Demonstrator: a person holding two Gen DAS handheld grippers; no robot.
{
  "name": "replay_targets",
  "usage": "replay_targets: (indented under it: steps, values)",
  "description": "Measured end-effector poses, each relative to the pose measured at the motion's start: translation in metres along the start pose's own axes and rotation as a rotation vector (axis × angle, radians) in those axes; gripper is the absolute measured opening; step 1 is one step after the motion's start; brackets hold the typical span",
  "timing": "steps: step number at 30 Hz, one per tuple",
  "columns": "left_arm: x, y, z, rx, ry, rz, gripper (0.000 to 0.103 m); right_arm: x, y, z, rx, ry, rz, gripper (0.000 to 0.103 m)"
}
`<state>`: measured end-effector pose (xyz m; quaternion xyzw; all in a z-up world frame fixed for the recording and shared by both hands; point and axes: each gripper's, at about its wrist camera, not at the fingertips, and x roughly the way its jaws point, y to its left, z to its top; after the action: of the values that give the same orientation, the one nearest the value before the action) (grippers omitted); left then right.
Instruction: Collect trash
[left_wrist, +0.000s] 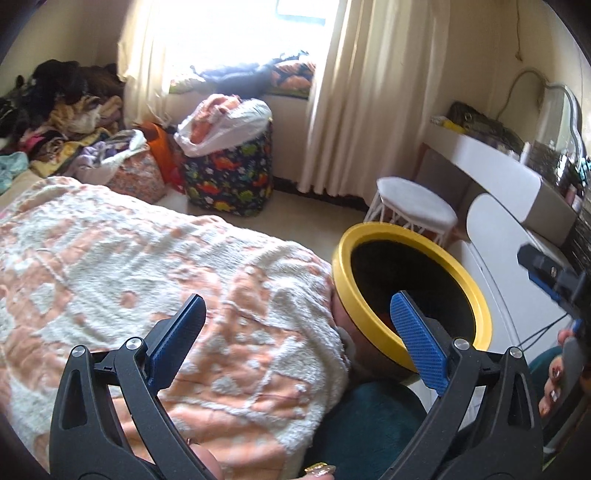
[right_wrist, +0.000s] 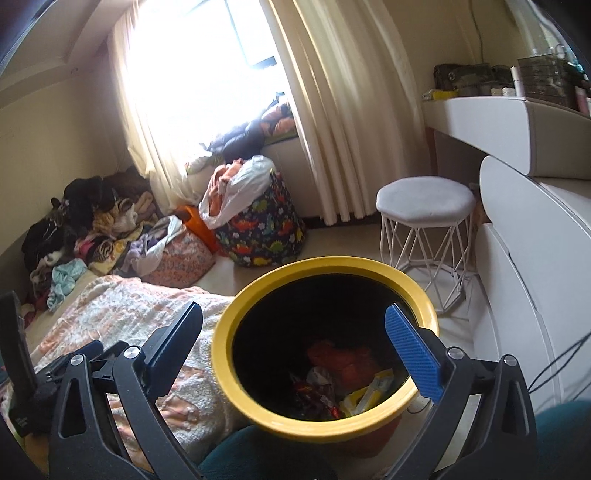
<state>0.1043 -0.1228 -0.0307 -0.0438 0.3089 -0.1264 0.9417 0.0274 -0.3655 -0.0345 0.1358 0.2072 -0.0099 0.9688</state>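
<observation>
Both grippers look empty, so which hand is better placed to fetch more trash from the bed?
Probably the left. The left gripper is open over the blanket, with the bin off to its right. The right gripper is open and empty above the bin. No loose trash shows on the bed.

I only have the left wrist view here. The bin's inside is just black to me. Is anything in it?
Observer: Yes. The right wrist view looks down into the bin, and wrappers lie at its bottom.
Operator: Is the right gripper holding anything?
Observer: No, the right gripper is open and empty, above the bin's mouth.
Operator: What does the stool stand on?
Observer: The stool stands on a white wire frame.
</observation>
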Motion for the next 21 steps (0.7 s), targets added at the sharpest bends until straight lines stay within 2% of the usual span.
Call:
replay_targets:
  steps: [2,6,13,16,21]
  values:
    - [-0.011,0.002,-0.001,-0.002,-0.032,0.012,0.092,-0.005,0.005,-0.007,-0.010,-0.030,0.000,0.096]
    - [-0.031,0.002,-0.005,0.028,-0.089,0.058,0.092,-0.015,0.026,-0.019,-0.106,-0.091,0.002,0.096]
    - [-0.057,0.010,-0.016,0.062,-0.153,0.105,0.092,-0.042,0.049,-0.027,-0.228,-0.272,-0.012,0.096]
    - [-0.061,0.014,-0.022,0.061,-0.154,0.122,0.092,-0.044,0.051,-0.028,-0.240,-0.287,-0.004,0.096]
    - [-0.063,0.017,-0.026,0.045,-0.148,0.133,0.092,-0.039,0.050,-0.032,-0.229,-0.262,-0.006,0.096]
